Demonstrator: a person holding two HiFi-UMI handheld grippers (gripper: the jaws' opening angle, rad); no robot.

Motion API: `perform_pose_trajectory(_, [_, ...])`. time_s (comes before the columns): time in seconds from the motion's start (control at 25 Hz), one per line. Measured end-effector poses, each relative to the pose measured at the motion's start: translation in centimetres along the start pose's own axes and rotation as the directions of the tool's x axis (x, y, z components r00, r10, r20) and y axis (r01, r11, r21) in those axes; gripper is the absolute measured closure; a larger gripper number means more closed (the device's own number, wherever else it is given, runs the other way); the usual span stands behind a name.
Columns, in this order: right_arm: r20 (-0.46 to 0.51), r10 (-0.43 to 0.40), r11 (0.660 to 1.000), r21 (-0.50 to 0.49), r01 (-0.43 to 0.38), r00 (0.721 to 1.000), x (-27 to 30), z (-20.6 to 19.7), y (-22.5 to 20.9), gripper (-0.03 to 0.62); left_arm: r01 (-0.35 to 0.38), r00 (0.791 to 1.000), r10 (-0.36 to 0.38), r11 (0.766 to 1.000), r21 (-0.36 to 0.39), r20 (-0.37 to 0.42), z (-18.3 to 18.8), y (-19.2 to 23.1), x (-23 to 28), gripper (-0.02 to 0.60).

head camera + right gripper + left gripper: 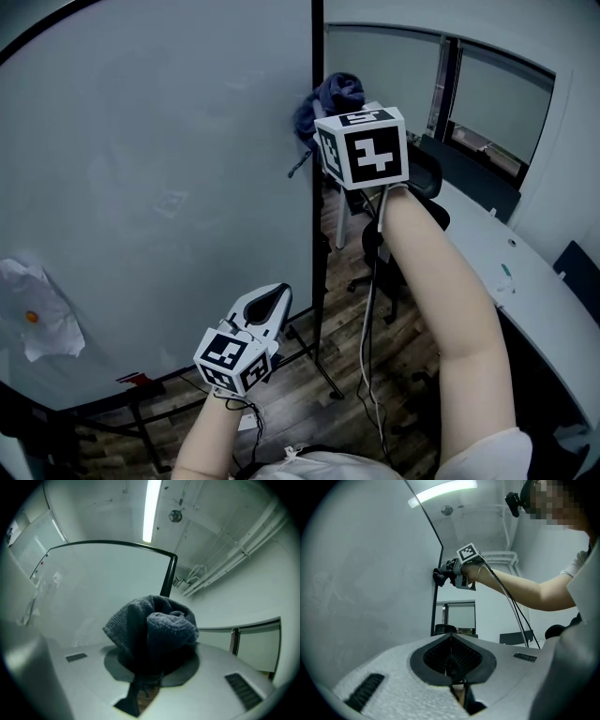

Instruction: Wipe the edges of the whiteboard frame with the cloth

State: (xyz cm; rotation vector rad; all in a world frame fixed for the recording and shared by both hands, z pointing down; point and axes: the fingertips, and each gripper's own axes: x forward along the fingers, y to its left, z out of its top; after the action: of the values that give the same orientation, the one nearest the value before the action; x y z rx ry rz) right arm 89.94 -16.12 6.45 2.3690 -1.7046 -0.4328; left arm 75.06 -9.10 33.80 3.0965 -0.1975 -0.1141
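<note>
Head view: right claw raised, bunched cloth at its tip, pressed to the dark upright frame on the whiteboard's right edge. Left claw low, near the board's bottom. Crumpled paper on the board, far left.

Left gripper view: jaws together, nothing between.

Right gripper view: jaws clamped on the cloth, frame corner just beyond.

Right gripper fingers' tips buried in cloth, whiteboard cut off left and top
</note>
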Motion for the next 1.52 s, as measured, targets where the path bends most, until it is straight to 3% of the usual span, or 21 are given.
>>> perform_pose_trajectory(0.92, [-0.162,0.045,0.999,0.026,-0.041,0.986,-1.8,-14.7,3.9,0.525,-0.045,0.994,0.035,0.994,-0.096,-0.104,-8.6,-0.8,-0.8,0.561])
perform_pose_trajectory(1.4, [-0.311,0.069,0.998,0.018,-0.067,0.948,-2.9,-25.2,7.5,0.525,-0.067,0.984,0.037,0.983,-0.17,-0.172,-13.9,-0.6,-0.9,0.561])
perform_pose_trajectory(1.52, [-0.336,0.077,0.996,0.058,-0.061,0.939,-3.2,-27.2,8.1,0.525,-0.062,0.98,0.026,0.982,-0.18,-0.196,-15.1,-0.7,-0.9,0.561])
